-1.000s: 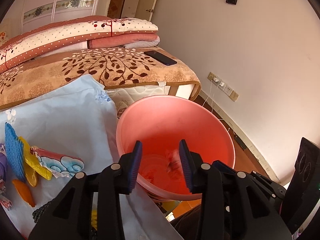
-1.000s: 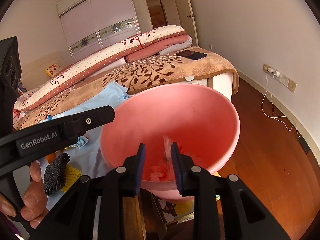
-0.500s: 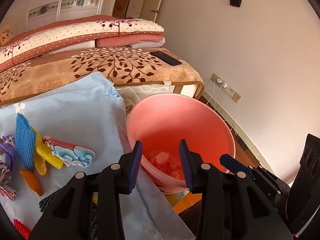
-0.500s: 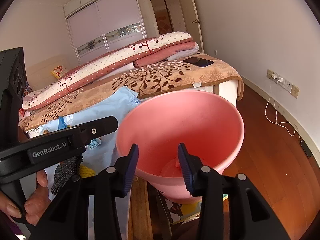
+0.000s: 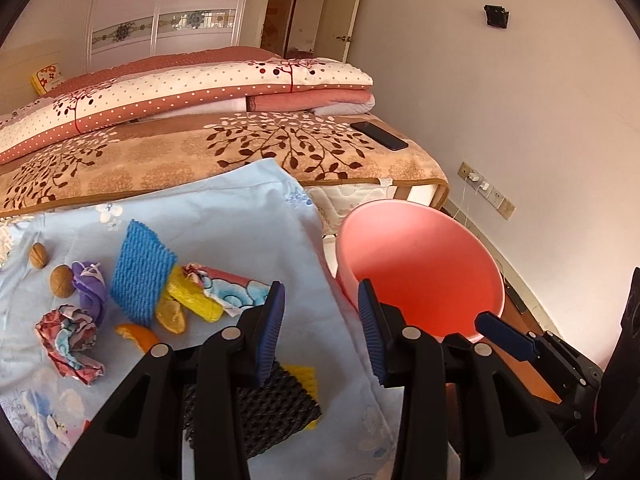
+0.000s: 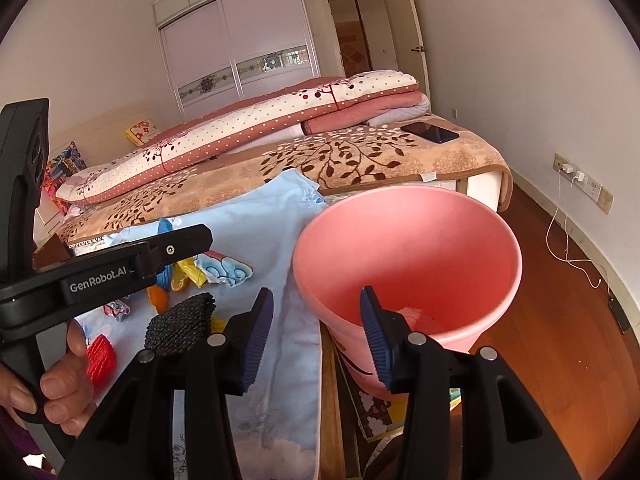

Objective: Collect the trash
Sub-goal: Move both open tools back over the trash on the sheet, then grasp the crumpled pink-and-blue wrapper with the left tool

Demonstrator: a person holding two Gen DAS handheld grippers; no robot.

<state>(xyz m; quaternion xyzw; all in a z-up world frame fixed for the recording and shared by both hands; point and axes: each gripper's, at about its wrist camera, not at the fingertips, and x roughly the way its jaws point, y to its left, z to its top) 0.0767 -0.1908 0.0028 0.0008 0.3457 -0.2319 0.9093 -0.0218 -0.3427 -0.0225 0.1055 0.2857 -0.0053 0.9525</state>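
Pink plastic makes up the bucket (image 6: 408, 256), a smooth round tub standing just off the right edge of the table (image 6: 332, 412), with some crumpled pinkish scrap lying at its bottom. The right gripper (image 6: 316, 336) points down at a slant toward the bucket's near rim; its jaws are opening and nothing is between their ribbed blue pads. The left gripper (image 5: 322, 330) is angled down over the table's right side, jaws standing partly apart and empty. In the right wrist view a hand (image 6: 60, 384) wraps the black handle of the left tool, whose side reads "GenRobot.AI".

A pale blue floral cloth (image 5: 224, 224) covers the table, and the trash lies on it to the left of the bucket: a ribbed blue sponge cloth (image 5: 140, 276), a yellow sponge strip (image 5: 192, 300), two orange peel pieces (image 5: 168, 318), a crumpled printed wrapper (image 5: 70, 338), a torn wrapper with blue clouds (image 5: 236, 290), a purple crumpled scrap (image 5: 90, 288) and two walnuts (image 5: 62, 286). A black mesh scouring pad (image 5: 256, 408) with a yellow edge lies right under the left gripper. A small red ribbed piece (image 6: 100, 356) shows near the hand.

Behind stands a bed with a leaf-patterned tan blanket (image 5: 280, 148), folded dotted quilts (image 5: 192, 92) and a dark phone (image 5: 378, 135).
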